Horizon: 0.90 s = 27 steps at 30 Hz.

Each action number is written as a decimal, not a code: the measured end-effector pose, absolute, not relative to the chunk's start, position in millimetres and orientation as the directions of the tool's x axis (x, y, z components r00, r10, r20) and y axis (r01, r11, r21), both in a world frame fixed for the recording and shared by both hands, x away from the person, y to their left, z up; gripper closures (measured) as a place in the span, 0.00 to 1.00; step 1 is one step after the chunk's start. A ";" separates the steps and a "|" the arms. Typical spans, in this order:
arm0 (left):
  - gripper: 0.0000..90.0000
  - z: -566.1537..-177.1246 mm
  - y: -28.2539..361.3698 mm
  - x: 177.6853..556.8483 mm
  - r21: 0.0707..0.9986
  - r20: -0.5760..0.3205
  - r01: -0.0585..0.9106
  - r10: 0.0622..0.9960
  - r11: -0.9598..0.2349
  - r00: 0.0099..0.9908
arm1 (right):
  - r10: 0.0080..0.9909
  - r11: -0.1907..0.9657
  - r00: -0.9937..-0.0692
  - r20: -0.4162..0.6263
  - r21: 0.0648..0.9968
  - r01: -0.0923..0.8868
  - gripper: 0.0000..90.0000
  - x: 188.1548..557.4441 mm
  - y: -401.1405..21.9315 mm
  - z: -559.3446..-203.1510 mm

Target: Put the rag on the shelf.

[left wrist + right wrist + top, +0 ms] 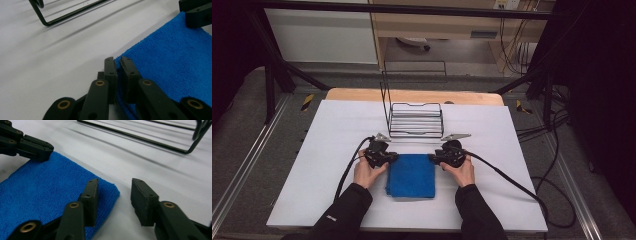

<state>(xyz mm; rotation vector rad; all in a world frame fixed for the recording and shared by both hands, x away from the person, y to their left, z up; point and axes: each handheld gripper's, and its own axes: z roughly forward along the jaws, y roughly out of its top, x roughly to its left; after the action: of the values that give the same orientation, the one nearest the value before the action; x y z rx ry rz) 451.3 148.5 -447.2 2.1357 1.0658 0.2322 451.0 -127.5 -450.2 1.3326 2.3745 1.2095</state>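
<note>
Blue cloth (411,176) lies flat between both tongs: left gripper (118,65) pinches its corner, right gripper (113,192) gapes around the other.

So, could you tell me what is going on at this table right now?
A person is working on a folded blue cloth on a white table with two hand-held grippers. The left gripper is shut on the cloth's far left corner. The right gripper is at the far right corner, its jaws straddling the edge with a gap showing, not yet clamped. A black wire rack stands just beyond.
</note>
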 end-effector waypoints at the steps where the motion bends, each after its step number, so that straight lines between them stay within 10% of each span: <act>1: 0.92 -447.2 148.4 451.3 0.677 -0.150 0.621 0.752 -0.394 0.641 | 0.772 0.274 -0.588 0.240 0.710 0.649 0.71 451.4 -127.0 -450.9; 12: 0.93 -446.2 148.1 451.2 0.675 -0.153 0.624 0.753 -0.393 0.640 | 0.758 0.277 -0.582 0.294 0.664 0.695 0.94 452.4 -122.9 -451.7; 27: 0.94 -424.4 160.1 439.9 0.729 -0.199 0.594 0.725 -0.340 0.660 | 0.734 0.253 -0.613 0.292 0.721 0.645 0.96 438.8 -129.0 -426.2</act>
<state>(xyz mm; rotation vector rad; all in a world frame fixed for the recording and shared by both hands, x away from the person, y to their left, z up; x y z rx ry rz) 439.9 160.1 -424.4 2.0537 1.0198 0.2021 438.8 -129.0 -426.2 1.3284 2.4020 1.3011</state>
